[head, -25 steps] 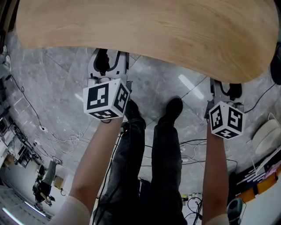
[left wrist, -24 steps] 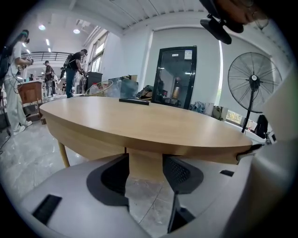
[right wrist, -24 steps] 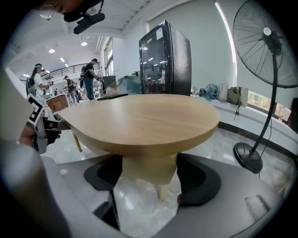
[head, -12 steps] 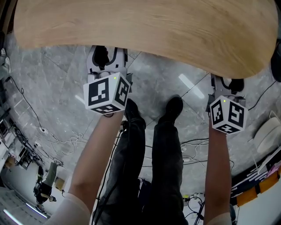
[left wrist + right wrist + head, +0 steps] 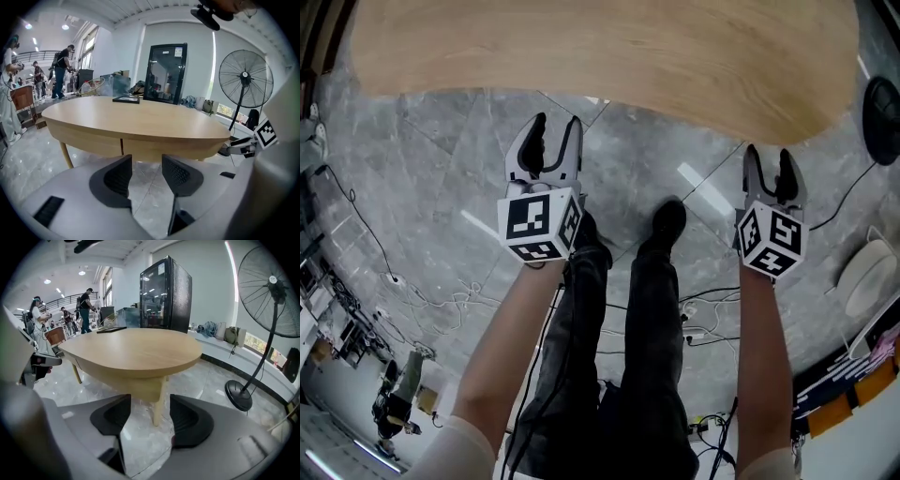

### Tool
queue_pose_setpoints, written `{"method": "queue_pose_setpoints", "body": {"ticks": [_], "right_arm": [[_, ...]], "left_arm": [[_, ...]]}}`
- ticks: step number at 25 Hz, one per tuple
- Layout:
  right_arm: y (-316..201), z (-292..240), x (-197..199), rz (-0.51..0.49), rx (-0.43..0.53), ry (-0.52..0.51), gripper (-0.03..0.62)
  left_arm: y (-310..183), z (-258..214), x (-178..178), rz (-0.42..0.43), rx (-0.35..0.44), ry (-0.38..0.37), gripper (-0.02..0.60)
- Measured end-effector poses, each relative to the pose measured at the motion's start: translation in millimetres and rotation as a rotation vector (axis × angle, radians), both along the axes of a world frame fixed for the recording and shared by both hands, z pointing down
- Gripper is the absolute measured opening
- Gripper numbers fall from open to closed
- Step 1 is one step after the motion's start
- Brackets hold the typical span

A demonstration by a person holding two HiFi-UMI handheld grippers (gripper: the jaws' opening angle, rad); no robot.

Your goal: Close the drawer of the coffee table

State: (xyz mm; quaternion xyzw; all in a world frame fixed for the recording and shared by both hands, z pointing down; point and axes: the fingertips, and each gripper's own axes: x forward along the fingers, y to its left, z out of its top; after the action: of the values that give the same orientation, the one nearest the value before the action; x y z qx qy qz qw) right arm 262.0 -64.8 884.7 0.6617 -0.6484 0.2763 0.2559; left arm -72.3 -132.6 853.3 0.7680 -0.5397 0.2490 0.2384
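Observation:
The coffee table (image 5: pixel 609 56) has a light wooden oval top and fills the top of the head view. Its side band (image 5: pixel 117 143) runs flush under the top, and I see no drawer sticking out. My left gripper (image 5: pixel 555 127) hangs over the grey floor just short of the table's edge. Its jaws have just been closing, but they stand apart with nothing between them (image 5: pixel 146 161). My right gripper (image 5: pixel 769 155) is also a little back from the edge. Its jaws have just been closing too, and only floor and a table leg (image 5: pixel 158 399) show through the gap.
A standing fan (image 5: pixel 243 79) with a round base (image 5: pixel 239 399) is right of the table. A black glass-door cabinet (image 5: pixel 164 296) stands behind it. The person's legs (image 5: pixel 628 328) are between the grippers. Cables (image 5: pixel 384 281) trail over the floor at left. People (image 5: pixel 61 70) stand far off.
Both grippers have drawn back from under the table's edge toward the person, so their jaws now show in full. The table has slid up in the head view.

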Motion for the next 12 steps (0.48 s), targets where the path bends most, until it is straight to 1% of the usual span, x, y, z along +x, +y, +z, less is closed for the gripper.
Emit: {"method": "queue_pose_setpoints", "body": {"ticks": [3, 6, 8, 10, 12], "right_arm": [[13, -24, -3, 0.002, -0.029, -0.003, 0.273], [22, -59, -17, -0.026, -0.039, -0.013, 0.265], [27, -83, -28, -0.042, -0.047, -0.021, 0.244], [31, -108, -38, -0.056, -0.046, -0.027, 0.244], [32, -135, -46, -0.066, -0.033, -0.032, 0.244]], "left_arm": [[18, -26, -1, 0.022, -0.033, 0.009, 0.195], [33, -59, -6, 0.030, -0.045, 0.023, 0.179], [40, -78, -10, 0.031, -0.068, 0.032, 0.170], [46, -95, -12, 0.036, -0.093, 0.039, 0.166], [48, -117, -10, 0.054, -0.097, 0.046, 0.152]]}}
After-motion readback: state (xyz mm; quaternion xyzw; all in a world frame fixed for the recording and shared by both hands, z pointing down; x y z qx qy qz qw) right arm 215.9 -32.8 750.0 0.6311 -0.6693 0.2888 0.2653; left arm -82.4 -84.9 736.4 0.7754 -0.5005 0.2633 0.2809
